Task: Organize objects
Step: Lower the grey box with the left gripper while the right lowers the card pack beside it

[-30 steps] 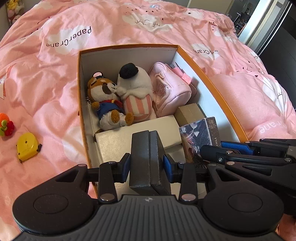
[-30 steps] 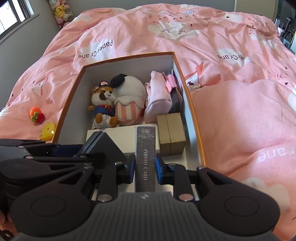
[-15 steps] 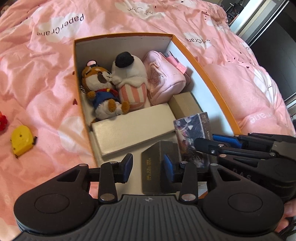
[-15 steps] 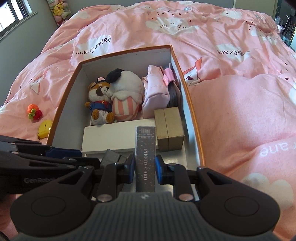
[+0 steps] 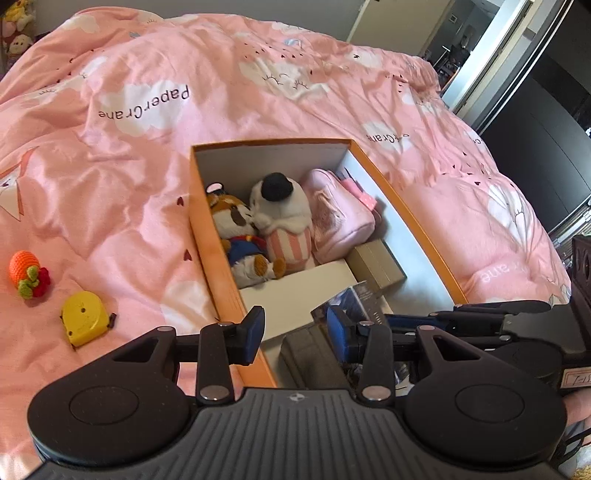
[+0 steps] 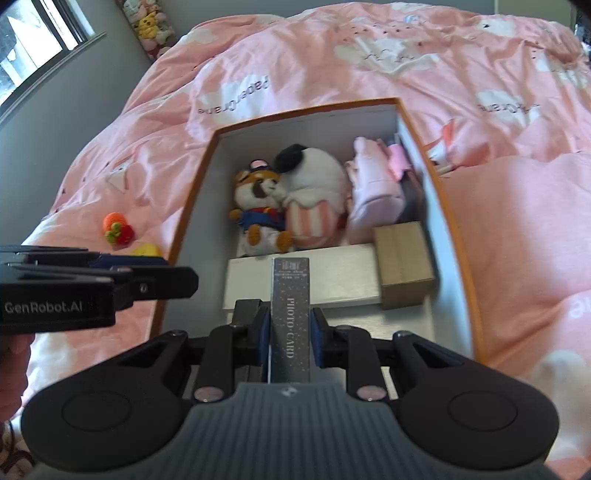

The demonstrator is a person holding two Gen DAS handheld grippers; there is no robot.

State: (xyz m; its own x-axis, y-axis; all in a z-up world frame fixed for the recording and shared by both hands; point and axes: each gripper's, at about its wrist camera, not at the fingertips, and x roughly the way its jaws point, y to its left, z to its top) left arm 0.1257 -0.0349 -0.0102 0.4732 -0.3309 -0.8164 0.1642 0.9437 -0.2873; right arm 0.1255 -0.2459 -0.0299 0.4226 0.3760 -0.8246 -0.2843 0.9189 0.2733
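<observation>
An orange box sits open on the pink bed. It holds a fox plush, a striped cupcake plush, a pink pouch, a brown box and a white box. My left gripper is open and empty above the box's near left corner. A dark box lies in the orange box below it. My right gripper is shut on a dark "PHOTO CARD" box, held low inside the orange box.
A yellow tape measure and an orange crocheted toy lie on the quilt left of the box. Dark wardrobe doors stand at the right. A window and plush toys are at the far left.
My left gripper opened, let go of the dark box inside the orange box and drew back up and left. My right gripper kept its hold on the photo card box.
</observation>
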